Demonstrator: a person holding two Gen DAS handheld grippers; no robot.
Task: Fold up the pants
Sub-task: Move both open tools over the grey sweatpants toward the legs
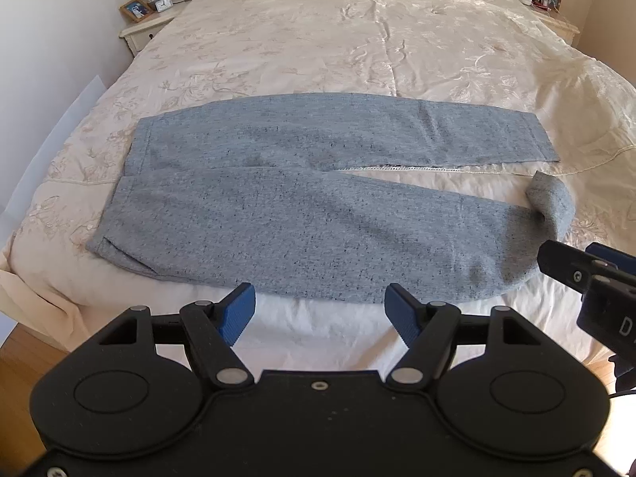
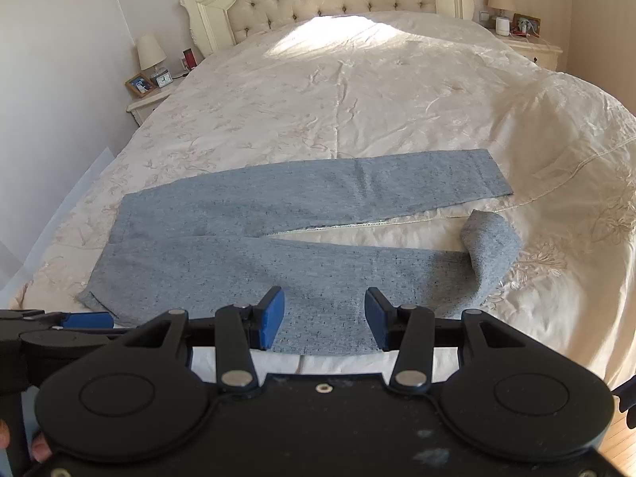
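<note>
Grey-blue pants (image 1: 302, 183) lie flat across the near part of a cream bedspread (image 1: 357, 39), waistband to the left, legs running right; the far leg lies straight, the near leg's cuff (image 1: 550, 202) curls back on itself. Left gripper (image 1: 320, 308) and right gripper (image 2: 324, 318) hover at the near edge, jaws spread, holding nothing.

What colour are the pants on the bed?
Heathered light blue-grey with dark flecks; the pants show best in the left wrist view.
</note>
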